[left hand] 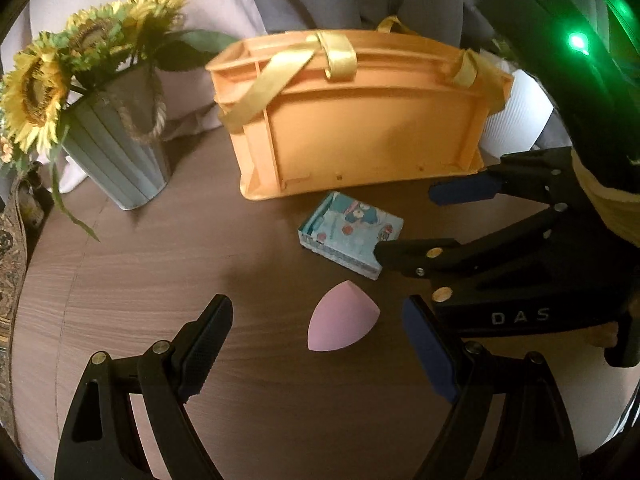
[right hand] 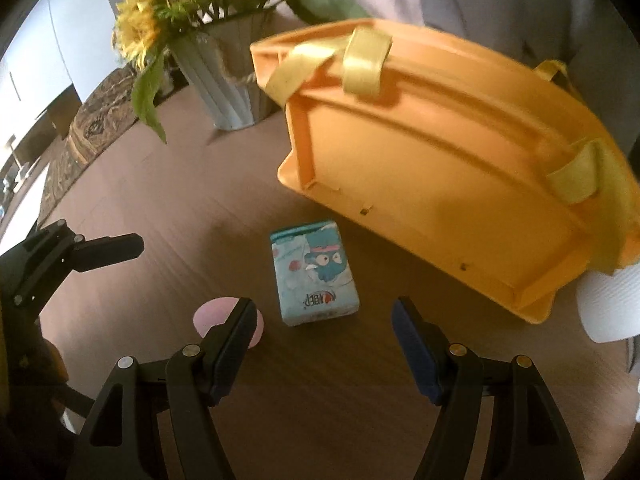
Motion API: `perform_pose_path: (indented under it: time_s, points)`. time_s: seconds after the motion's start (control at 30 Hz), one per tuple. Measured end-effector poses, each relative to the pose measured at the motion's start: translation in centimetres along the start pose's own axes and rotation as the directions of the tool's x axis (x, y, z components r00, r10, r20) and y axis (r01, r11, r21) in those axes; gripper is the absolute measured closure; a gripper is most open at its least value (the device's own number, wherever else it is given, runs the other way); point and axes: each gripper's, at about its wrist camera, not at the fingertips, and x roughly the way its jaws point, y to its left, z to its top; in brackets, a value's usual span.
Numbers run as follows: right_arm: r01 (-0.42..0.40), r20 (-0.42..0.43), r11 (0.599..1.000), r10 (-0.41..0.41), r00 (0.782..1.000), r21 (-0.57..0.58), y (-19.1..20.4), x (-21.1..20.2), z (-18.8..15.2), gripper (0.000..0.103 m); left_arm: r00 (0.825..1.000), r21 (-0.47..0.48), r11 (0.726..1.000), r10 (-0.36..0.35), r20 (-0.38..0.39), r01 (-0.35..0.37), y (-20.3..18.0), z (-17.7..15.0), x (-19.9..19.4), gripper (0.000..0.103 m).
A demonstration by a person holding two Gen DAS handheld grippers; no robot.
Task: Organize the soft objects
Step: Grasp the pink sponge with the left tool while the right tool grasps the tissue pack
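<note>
Left claw: jaws stood apart and empty, bracketing the pink sponge on the counter, seemingly to close on it.
Right claw: spread and empty, tissue pack at its twelve o'clock.
Orange basket: beyond both at twelve o'clock; inside hidden.
Bucket: far, ten o'clock, held sunflowers.

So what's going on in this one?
A person holds two open grippers over a wooden table. The left gripper brackets a pink makeup sponge; the right gripper is lined up with a blue tissue pack. Neither grips anything yet. An orange basket with yellow ribbon handles stands behind them.
</note>
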Motion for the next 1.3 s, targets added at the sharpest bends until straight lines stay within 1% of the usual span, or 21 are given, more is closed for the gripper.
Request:
perform_pose_path:
  time_s: [0.1,0.23,0.4,0.6,0.8,0.87,0.9,0.93,1.03,1.13,1.3]
  points:
    - [-0.031,-0.026,1.000,0.031,0.999,0.002,-0.2,1.3,0.1,0.032,1.000,0.004,1.000,-0.011,-0.007,0.011,-0.2,0.0,0.6,0.016]
    - [-0.032,-0.047,0.999,0.032,0.998,-0.004,-0.2,2.6,0.1,0.032,1.000,0.013,1.000,-0.022,-0.012,0.022,-0.4,0.0,1.5,0.016]
    - [-0.031,-0.060,1.000,0.031,0.998,0.002,-0.4,3.9,0.7,0.032,0.999,-0.001,0.999,-0.039,-0.011,0.039,-0.1,-0.1,2.6,0.017]
    - [-0.040,-0.072,0.999,0.040,0.997,0.006,-0.6,5.2,1.0,0.032,0.999,0.005,0.999,-0.033,-0.017,0.033,0.4,-0.2,3.4,0.022]
    - [-0.041,-0.087,0.999,0.040,0.995,-0.010,0.1,6.3,1.2,0.035,0.998,0.001,0.998,-0.056,-0.015,0.056,0.6,-0.5,3.8,0.035]
    - [-0.042,-0.083,0.999,0.041,0.996,-0.009,0.2,6.3,1.3,0.043,0.997,-0.002,0.997,-0.075,-0.022,0.075,0.5,-0.5,3.9,0.040]
    - [-0.043,-0.086,0.999,0.042,0.995,-0.009,0.1,6.3,1.2,0.045,0.996,-0.005,0.996,-0.090,-0.029,0.090,0.5,-0.5,4.0,0.044]
    - [-0.044,-0.088,0.999,0.043,0.995,-0.007,0.1,6.3,1.1,0.047,0.994,-0.007,0.995,-0.102,-0.035,0.102,0.4,-0.5,4.1,0.046]
    - [-0.052,-0.083,0.999,0.053,0.995,0.009,0.1,6.3,1.0,0.047,0.991,-0.012,0.991,-0.130,-0.042,0.130,0.3,-0.6,4.1,0.057]
    - [-0.054,-0.066,0.998,0.055,0.996,0.023,0.1,6.0,0.8,0.048,0.990,-0.005,0.991,-0.134,-0.043,0.134,0.0,-0.7,4.0,0.060]
    - [-0.015,-0.014,0.999,0.016,1.000,0.052,-0.1,4.2,0.6,0.048,0.989,-0.028,0.990,-0.141,-0.046,0.140,0.2,-0.9,3.9,0.061]
